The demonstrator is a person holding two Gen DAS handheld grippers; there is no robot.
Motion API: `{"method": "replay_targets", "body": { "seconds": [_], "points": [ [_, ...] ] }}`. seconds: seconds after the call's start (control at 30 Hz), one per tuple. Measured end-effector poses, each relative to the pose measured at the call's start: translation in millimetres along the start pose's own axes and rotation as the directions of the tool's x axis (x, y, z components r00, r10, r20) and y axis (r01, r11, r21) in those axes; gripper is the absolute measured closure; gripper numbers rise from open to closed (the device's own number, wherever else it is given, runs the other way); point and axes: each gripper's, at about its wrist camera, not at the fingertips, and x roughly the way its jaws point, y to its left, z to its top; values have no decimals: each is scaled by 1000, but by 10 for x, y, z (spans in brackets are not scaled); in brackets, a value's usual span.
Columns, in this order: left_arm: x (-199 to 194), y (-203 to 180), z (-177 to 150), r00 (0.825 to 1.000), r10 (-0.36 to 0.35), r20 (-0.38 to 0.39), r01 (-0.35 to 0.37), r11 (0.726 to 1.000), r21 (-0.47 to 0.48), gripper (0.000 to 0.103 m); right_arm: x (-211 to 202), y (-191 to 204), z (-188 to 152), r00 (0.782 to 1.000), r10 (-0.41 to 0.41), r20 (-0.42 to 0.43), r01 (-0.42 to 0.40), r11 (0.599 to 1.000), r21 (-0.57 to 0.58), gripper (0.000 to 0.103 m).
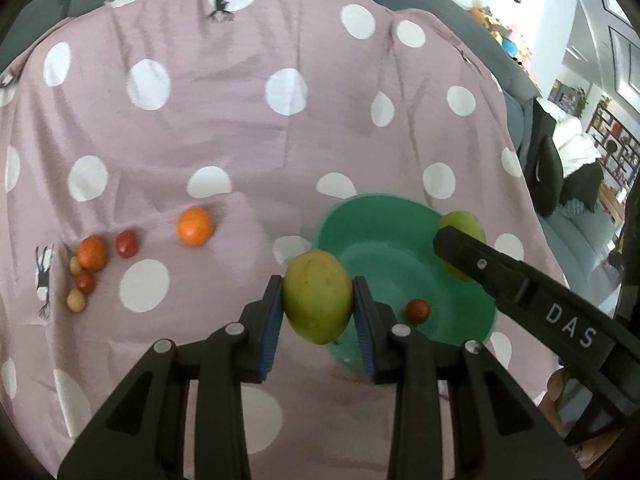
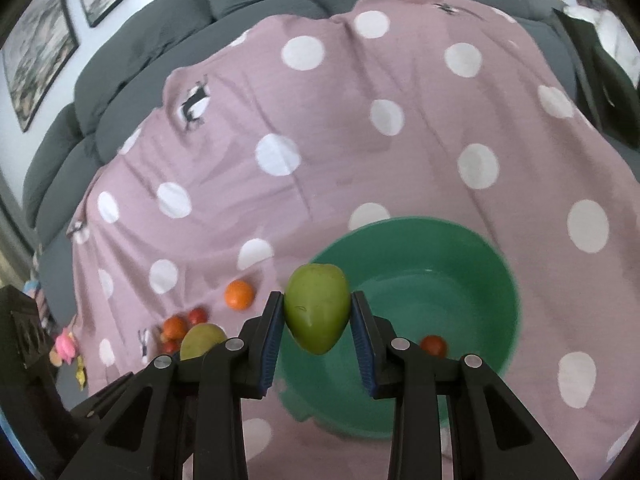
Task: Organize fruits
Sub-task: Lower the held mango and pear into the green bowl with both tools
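Two claws each carry a green-yellow fruit toward the one container in the scene, a green bowl (image 1: 400, 264) sitting on the pink polka-dot cloth (image 1: 240, 120) that covers a grey sofa (image 2: 160, 40).

The step in hand looks like dropping both fruits into the bowl. To do it well, each claw should come fully over the bowl's hollow before it lets go, and low enough that the fruit settles rather than bounces out. The claws are close together, so releasing one after the other would probably keep them from knocking. The bowl rests on soft cloth, so a bump on its rim could tip it.

The left claw (image 1: 318, 300) is clenched on a yellowish-green fruit (image 1: 318, 296), its blue pads pressing both sides; this fruit hangs over the bowl's near-left rim, not yet over the middle. The right claw (image 2: 318, 312) grasps a greener fruit (image 2: 318, 308) the same way, also at the left rim in its own view. In the left wrist view that right claw (image 1: 460, 248) reaches in from the right, its fruit over the bowl's far-right edge.

Inside the bowl lies a single small red fruit (image 1: 418, 311), near the front. Nothing else shows in it.

Left of the bowl, well apart from it, loose fruits wait on the cloth: an orange (image 1: 195, 226) alone, then farther left a cluster of a second orange (image 1: 92, 253), two small red fruits (image 1: 127, 243) and two small pale yellow ones (image 1: 75, 300).
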Motion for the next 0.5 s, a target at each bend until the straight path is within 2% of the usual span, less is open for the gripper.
{"method": "replay_targets", "body": {
  "seconds": [0.5],
  "points": [
    [369,-391,7,998,-32,-60,37,996,78,69,35,-394,32,996,-90,-12,90,993,74,69]
  ]
}}
